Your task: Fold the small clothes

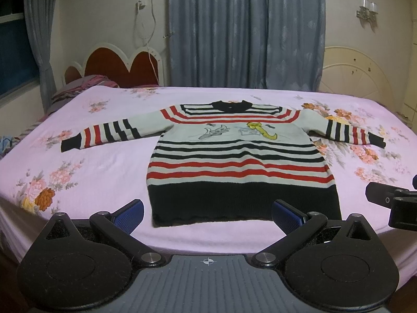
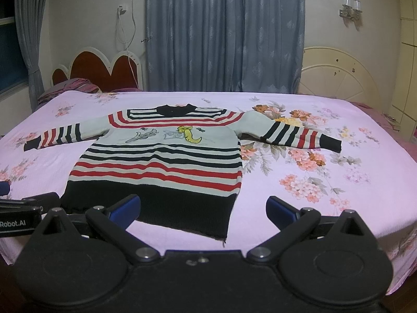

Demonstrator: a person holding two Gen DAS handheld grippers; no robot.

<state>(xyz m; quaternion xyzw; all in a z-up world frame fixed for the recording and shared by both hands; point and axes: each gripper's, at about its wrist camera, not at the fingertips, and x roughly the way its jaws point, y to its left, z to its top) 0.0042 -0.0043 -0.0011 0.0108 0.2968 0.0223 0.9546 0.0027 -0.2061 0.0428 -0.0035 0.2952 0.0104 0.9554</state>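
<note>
Pink floral bedsheet (image 1: 109, 172) is filling the middle band of both views, serving as the flat folding surface. One striped knit sweater (image 1: 242, 161) is lying face up at frame centre in the left wrist view and left of centre in the right wrist view, collar toward the curtains (image 1: 245, 31), black hem nearest the cameras. Two sleeves are lying spread outward, one toward each frame edge; likely laid out this way so each can be folded inward. One cartoon motif is showing on the chest.

Left gripper (image 1: 207, 215) is hovering just short of the hem, jaws spread wide, grasping nothing. Right gripper (image 2: 203, 210) is hovering over the hem's right corner, jaws likewise spread, empty. Judgement: folding not yet started; both are poised for a hem or sleeve pickup.

Count: one sweater, two grippers, four blue pads (image 1: 131, 215).
</note>
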